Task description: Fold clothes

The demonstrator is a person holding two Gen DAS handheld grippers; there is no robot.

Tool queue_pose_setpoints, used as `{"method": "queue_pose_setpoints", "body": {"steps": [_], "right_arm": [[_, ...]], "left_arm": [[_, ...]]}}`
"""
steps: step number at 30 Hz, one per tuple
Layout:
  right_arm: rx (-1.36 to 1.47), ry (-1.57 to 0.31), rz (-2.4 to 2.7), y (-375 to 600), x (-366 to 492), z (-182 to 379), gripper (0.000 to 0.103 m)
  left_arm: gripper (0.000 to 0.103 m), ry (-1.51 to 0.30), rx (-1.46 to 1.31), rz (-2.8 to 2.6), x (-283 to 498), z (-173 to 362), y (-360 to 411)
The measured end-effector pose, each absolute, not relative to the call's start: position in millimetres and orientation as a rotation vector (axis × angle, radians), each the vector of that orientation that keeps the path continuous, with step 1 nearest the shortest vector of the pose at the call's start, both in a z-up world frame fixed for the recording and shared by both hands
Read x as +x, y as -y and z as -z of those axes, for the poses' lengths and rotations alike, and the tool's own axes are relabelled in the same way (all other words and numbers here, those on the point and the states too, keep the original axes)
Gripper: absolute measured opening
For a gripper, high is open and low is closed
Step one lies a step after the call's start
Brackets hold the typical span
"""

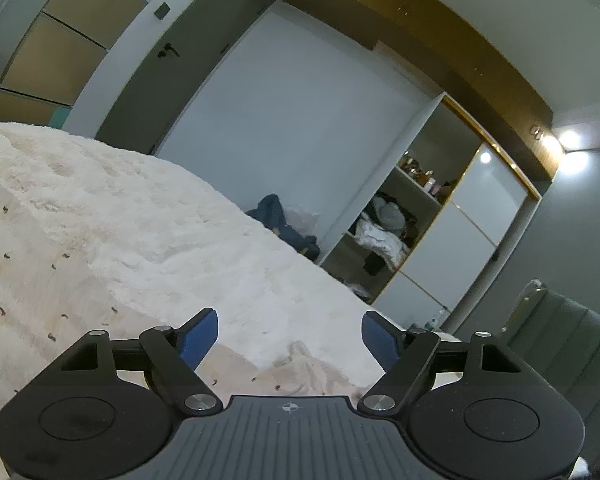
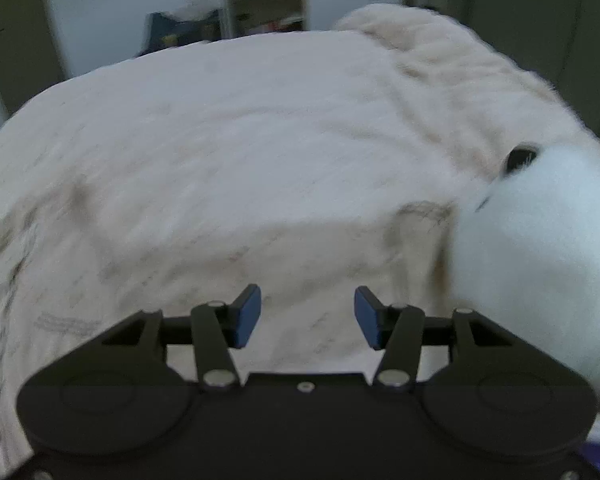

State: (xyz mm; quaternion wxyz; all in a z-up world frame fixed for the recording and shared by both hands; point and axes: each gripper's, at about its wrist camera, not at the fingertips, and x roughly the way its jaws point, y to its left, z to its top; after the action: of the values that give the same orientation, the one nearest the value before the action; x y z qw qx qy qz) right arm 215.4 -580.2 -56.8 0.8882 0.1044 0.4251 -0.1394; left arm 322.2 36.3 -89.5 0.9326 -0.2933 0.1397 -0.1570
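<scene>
Over the bed (image 1: 100, 208) | left tongs (image 1: 290, 336) wide, empty — wardrobe shelves (image 1: 384, 224) | right tongs (image 2: 307, 316) parted, empty — blurred.

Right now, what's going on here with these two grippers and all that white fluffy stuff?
A person is working with two handheld grippers over a bed covered in a cream fluffy blanket, part of a clothes-folding job. The left gripper and the right gripper are both open with nothing between their blue pads. A white fluffy item sits close by the right gripper; that view is blurred.
</scene>
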Motion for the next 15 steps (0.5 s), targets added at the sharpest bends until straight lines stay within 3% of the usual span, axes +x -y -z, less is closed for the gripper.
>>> {"method": "queue_pose_setpoints", "body": {"steps": [4,8,13,15], "right_arm": [[0.171,-0.929,0.19,527,157,58,0.06],[-0.066,-1.058,0.034,453,78,67,0.06],[-0.455,-1.106,0.001,368,20,103,0.06],[-0.547,-1.085,-0.003,336,8,123,0.06]], "left_arm": [[0.075,-0.298,-0.588,0.368,315,79,-40],[0.075,-0.323,-0.518,0.46,301,64,-34],[0.079,-0.621,-0.222,0.853,255,56,37],[0.079,-0.651,-0.07,0.972,225,64,69]]}}
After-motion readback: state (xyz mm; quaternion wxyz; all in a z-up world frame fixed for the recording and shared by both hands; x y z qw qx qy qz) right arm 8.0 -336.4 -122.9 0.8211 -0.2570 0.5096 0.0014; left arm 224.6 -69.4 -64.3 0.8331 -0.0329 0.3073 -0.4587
